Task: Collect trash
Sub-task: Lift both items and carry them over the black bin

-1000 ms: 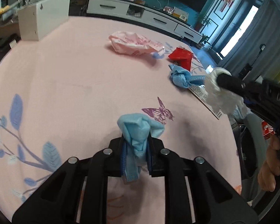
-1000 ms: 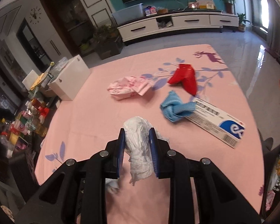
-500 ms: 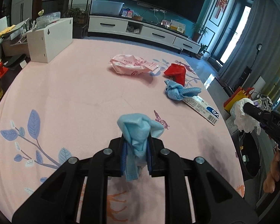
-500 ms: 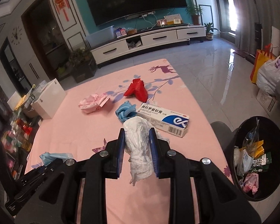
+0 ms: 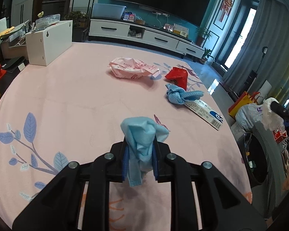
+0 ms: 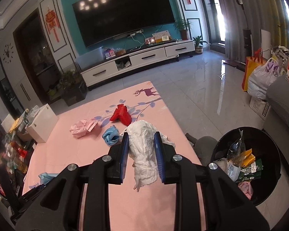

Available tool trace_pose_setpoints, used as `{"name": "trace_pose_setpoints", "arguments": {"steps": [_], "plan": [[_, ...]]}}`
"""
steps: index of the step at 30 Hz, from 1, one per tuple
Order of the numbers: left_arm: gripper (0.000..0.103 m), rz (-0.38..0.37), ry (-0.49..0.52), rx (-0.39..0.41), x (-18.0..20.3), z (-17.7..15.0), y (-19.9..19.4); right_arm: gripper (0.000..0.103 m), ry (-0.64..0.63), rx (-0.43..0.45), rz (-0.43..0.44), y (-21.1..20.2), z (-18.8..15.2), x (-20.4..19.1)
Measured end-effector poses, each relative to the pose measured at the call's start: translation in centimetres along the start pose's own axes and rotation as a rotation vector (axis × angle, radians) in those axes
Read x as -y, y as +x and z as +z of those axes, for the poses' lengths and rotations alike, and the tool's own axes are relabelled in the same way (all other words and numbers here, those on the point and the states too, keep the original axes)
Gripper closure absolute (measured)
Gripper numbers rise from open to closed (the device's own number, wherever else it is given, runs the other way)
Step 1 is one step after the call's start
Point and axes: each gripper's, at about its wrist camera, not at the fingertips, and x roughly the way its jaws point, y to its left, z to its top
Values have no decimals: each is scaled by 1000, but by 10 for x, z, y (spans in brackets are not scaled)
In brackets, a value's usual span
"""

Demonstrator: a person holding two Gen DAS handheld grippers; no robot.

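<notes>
White wad [image 6: 144, 148] — between right tool [image 6: 141, 146] pads.

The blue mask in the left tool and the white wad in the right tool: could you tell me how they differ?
The blue mask is smooth, pale blue fabric; the white wad is crinkled and white. The mask is held over the pink table; the wad hangs near the table's edge, beside the black bin. Both are crumpled and clamped between blue pads.
</notes>
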Motion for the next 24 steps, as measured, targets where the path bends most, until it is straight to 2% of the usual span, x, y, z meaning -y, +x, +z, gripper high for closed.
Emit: {"name": "trace_pose_setpoints", "arguments": {"steps": [3, 6, 13, 24], "plan": [[83, -21, -21, -8, -1, -3, 7, 75, 40, 5, -12, -2, 3, 12], [83, -22, -15, 4, 3, -6, 9, 75, 53, 19, -61, -3, 4, 20], [83, 33, 24, 105, 9, -7, -5, 75, 83, 9, -72, 1, 5, 32], [83, -20, -63, 85, -4, 0, -12, 75, 37, 13, -71, -1, 2, 21]]}}
